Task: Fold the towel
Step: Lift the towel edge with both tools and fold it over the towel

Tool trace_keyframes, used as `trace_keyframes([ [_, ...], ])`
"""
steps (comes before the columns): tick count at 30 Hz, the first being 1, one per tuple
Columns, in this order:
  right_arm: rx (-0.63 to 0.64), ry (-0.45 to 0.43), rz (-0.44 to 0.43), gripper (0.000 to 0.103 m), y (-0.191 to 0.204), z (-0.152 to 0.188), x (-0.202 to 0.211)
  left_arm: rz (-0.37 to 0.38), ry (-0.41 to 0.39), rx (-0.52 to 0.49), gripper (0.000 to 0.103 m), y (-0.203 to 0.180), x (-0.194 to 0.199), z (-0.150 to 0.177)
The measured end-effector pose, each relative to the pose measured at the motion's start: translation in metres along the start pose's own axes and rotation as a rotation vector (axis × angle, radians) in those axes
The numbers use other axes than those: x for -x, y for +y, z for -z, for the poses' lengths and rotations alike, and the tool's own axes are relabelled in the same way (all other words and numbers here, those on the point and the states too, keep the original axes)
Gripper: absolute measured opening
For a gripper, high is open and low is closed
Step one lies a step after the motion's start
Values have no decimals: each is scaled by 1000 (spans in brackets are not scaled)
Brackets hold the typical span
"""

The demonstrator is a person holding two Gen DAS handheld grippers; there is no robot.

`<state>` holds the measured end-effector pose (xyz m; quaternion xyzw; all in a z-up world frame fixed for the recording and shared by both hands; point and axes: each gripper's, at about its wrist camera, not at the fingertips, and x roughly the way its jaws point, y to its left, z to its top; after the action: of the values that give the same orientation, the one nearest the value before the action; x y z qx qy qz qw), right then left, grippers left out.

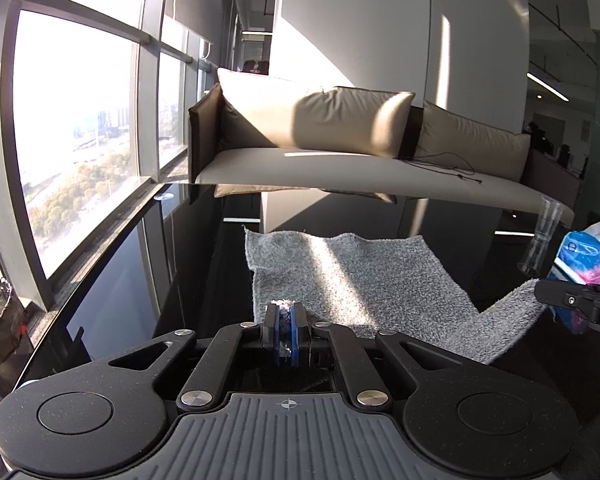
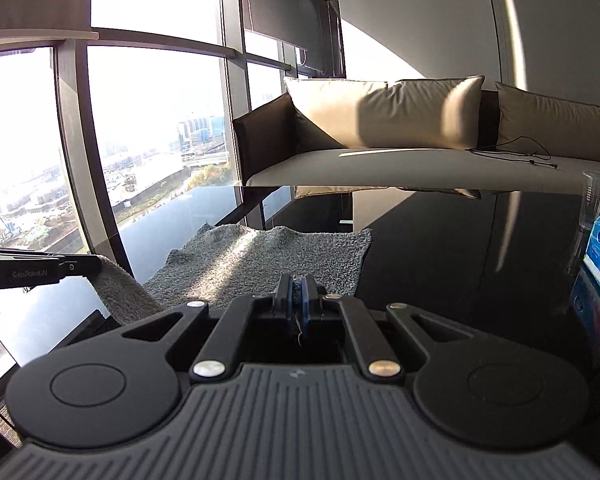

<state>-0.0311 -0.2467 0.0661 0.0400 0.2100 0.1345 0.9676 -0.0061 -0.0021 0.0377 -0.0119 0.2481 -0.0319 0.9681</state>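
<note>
**Operator:** Grey terry towel (image 1: 352, 280): where does it lie?

**Inspector:** On the black glass table (image 1: 112, 292), spread flat at its far end. Both near corners are lifted clear of the glass, so the near edge sags between them.

**Operator:** Gripper status?

**Inspector:** Left gripper (image 1: 286, 322) is clenched on the near left corner; pile shows between the blue pads (image 1: 295, 328). Right gripper (image 2: 297, 294) is clenched on the near right corner.

**Operator:** Governing relation for the next move?

**Inspector:** From each gripper the towel runs straight ahead, toward the sofa (image 1: 340, 152). The held edge runs left to right between the two grippers; the free edge lies parallel, farther out. Neither hand is nearer. In my judgement, both must carry forward together to bring near edge onto far edge.

**Operator:** Pose?

**Inspector:** Both grippers level, low over the table, side by side, fingers pointing forward.

**Operator:** Obstacles?

**Inspector:** Plastic cups (image 1: 542, 236) and tissue pack (image 1: 588, 252) stand right of the towel, apart from it.
</note>
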Motion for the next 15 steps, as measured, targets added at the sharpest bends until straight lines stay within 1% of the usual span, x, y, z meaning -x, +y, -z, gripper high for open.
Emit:
trace_keyframes([
  [7,-23,16,15,4,-13,-8,-29,-12,25,29,4,8,-26,-11],
  [15,-46,-2,38,4,-26,-18,-59,-12,9,20,4,6,-49,-27],
])
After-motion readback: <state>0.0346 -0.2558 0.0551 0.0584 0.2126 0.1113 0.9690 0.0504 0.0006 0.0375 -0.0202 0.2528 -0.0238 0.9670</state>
